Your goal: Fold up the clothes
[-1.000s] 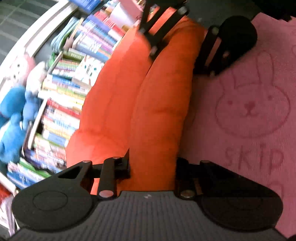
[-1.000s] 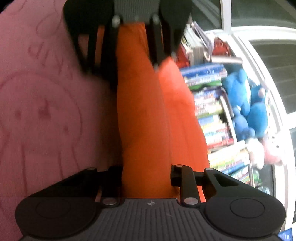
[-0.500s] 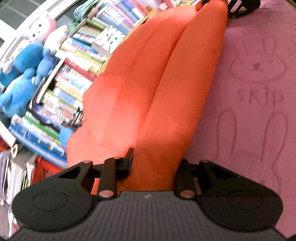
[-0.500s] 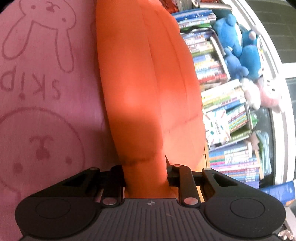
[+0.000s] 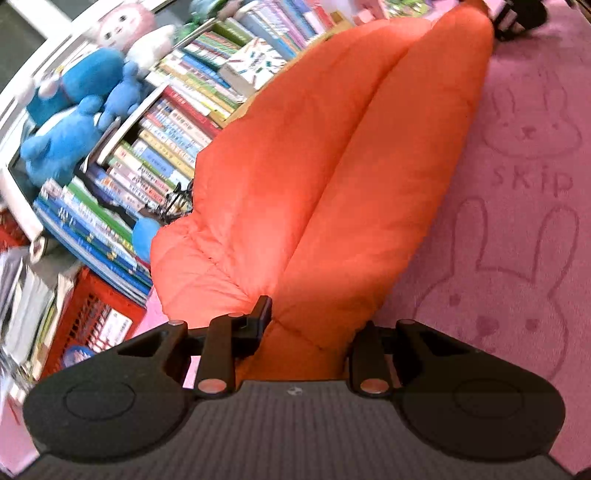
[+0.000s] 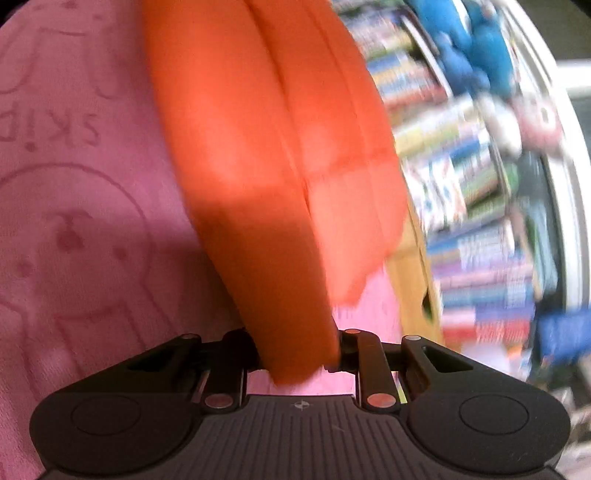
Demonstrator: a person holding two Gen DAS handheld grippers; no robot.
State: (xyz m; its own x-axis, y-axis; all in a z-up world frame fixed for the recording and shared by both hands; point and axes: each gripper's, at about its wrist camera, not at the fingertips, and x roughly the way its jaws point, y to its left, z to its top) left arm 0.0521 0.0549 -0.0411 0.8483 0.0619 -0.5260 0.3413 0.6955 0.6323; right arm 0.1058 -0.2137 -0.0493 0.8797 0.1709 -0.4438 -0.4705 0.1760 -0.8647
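- My left gripper [image 5: 308, 332] is showing matt black plastic with a ribbed grey top and small shiny metal pins
- My right gripper [image 6: 295, 350] is looking the same
- The orange garment [image 5: 314, 177] is reading as soft matt cloth, stitched
- The pink blanket [image 5: 517, 221] is looking fleecy, with pressed-in rabbit outlines
- The books [image 5: 162, 147] are showing glossy paper spines
- The blue plush toy [image 5: 70, 122] is looking fuzzy

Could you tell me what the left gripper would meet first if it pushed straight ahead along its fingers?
The orange garment itself: the left gripper is already clamped on it, and the cloth stretches ahead toward the right gripper.
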